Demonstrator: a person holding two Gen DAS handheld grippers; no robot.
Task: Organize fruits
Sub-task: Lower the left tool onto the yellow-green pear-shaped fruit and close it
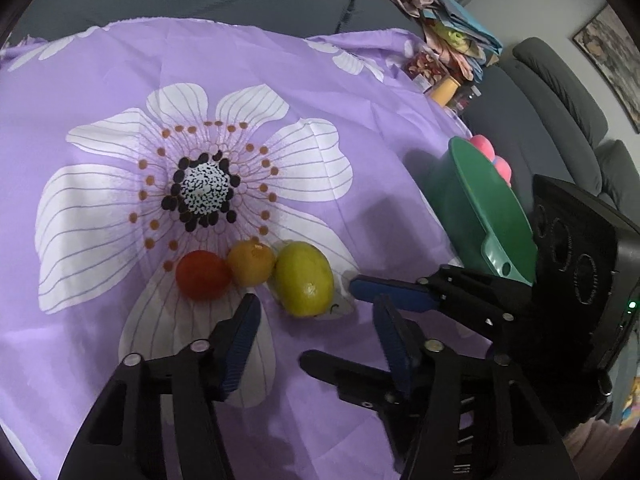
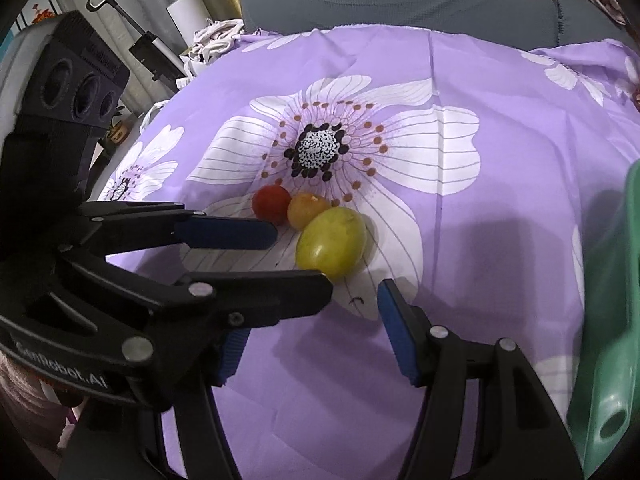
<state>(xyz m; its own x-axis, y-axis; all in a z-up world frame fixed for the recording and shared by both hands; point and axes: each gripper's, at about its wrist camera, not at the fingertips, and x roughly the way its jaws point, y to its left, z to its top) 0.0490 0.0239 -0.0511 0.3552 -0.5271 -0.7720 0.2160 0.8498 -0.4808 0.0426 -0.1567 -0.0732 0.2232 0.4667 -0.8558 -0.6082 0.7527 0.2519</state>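
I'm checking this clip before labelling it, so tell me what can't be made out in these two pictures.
- Inside of the green basin: the left wrist view shows only its outer wall; the right wrist view cuts it at the edge.
- Pink round things: mostly hidden behind the basin's rim.
- Right claw: its left pad is partly covered by the left claw crossing in front.
- Clutter behind the purple cloth: too small.

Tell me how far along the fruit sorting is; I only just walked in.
Done: apparently nothing; no fruit visibly moved. The round red fruit, small orange fruit and yellow-green lemon-like fruit lie in a row on the purple floral cloth. In hand: nothing; the left gripper and right gripper are open near them. Left: all three, probably into the green plastic bowl.
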